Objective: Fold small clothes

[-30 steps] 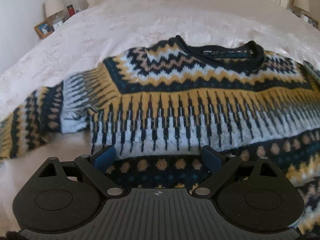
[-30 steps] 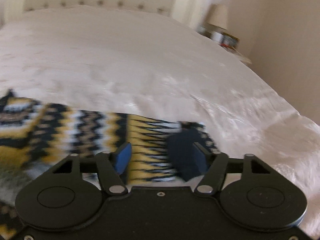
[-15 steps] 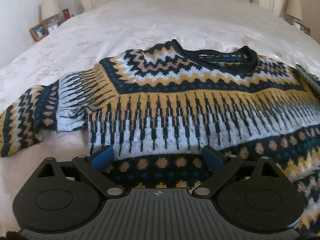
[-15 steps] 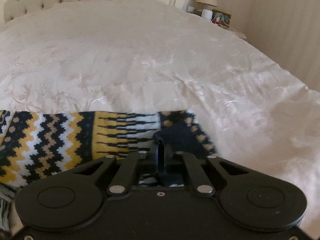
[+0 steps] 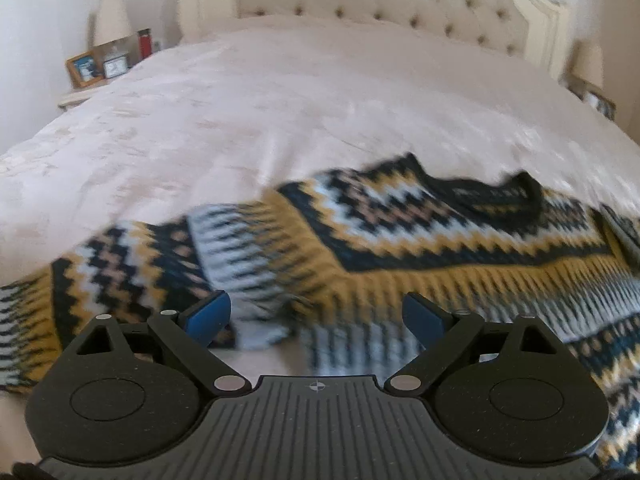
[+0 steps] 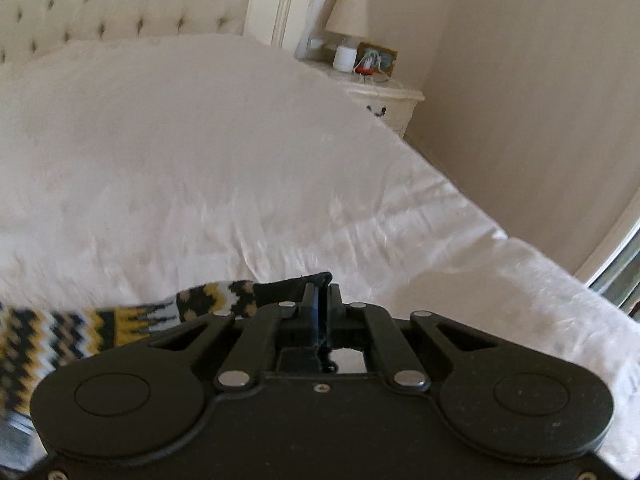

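Note:
A knitted sweater (image 5: pixel 420 240) in navy, mustard, white and tan zigzags lies spread on a white bed, neck towards the headboard. In the left wrist view my left gripper (image 5: pixel 316 314) hovers open above the sweater's left armpit, where the left sleeve (image 5: pixel 120 280) runs off to the left; nothing is between its blue pads. In the right wrist view my right gripper (image 6: pixel 320 300) is shut on the dark cuff of the right sleeve (image 6: pixel 208 304), and the sleeve trails left from the jaws, raised off the bedspread.
The white bedspread (image 6: pixel 200 152) stretches far back to a tufted headboard (image 5: pixel 380 12). A nightstand (image 6: pixel 384 96) with a lamp and small items stands on the right, and another nightstand with picture frames (image 5: pixel 86 70) on the left. A beige wall lies past the bed's right edge.
My right gripper shut on the right sleeve's cuff and rose with it. My left gripper, still open, pulled back and shifted left from the hem middle towards the left armpit.

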`<state>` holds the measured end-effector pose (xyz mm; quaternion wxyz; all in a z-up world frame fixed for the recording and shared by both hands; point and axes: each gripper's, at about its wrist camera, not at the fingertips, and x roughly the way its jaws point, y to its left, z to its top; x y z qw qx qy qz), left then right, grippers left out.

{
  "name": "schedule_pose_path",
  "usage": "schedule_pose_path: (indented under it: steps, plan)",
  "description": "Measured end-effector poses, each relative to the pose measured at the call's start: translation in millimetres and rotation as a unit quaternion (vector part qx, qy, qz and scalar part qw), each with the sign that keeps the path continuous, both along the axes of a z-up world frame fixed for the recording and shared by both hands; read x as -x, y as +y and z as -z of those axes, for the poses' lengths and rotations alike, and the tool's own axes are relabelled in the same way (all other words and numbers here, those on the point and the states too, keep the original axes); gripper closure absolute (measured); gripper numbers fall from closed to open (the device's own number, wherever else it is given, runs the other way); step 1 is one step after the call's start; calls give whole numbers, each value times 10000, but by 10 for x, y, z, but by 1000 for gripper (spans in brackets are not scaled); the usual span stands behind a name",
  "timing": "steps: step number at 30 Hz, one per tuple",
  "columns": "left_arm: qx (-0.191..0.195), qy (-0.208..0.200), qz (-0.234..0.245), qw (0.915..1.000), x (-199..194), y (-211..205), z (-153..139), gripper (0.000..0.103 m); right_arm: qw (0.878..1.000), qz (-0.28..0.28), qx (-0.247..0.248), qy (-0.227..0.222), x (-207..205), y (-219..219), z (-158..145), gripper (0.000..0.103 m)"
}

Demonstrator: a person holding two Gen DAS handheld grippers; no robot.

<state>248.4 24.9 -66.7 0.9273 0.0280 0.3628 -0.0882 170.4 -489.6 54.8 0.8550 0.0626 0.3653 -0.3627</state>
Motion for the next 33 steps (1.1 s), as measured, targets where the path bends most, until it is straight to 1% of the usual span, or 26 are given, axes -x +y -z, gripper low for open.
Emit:
schedule_pose_path:
  steps: [4,8,10,12,15,20,21,25,29,33]
  plan:
    - [105,-77,-124,9998,-51,190,27,9,9989,-317,-249,-231,-105,284,-348,96]
    - [182,-96,-150,9997,-52,326,15,9,9920,-998,-540,-556,-279,784,-729,96]
    - [182,-102,-164,9996,-46,375,-11,9,9850,-1389,-683,-764,-377,1096,-887,96]
    - [227,-129,-154,9995,-19,441,-38,9,9745,-1785,-955,-968,-505,1428,-1007,96]
    - [312,-180,-227,9991,0,539,-71,9,9575,-2335,-1293,-1096,-705,1889,-1064,96]
    - [648,-121,-409,9970,-11,746,-104,9,9228,-3147,-1919,-1123,-1103,2638,-1006,96]
    - [692,-104,-447,9965,-14,783,-105,9,9156,-3301,-2023,-1083,-1195,2813,-965,96]
    - [751,-100,-581,9954,-20,900,-117,9,8925,-3708,-2398,-917,-1479,3272,-740,96]
    - [821,-52,-674,9943,-28,968,-100,9,8779,-3961,-2612,-649,-1716,3717,-437,96]
    - [819,11,-669,9944,-41,986,-72,9,8735,-4066,-2655,-337,-1879,4010,-82,95]
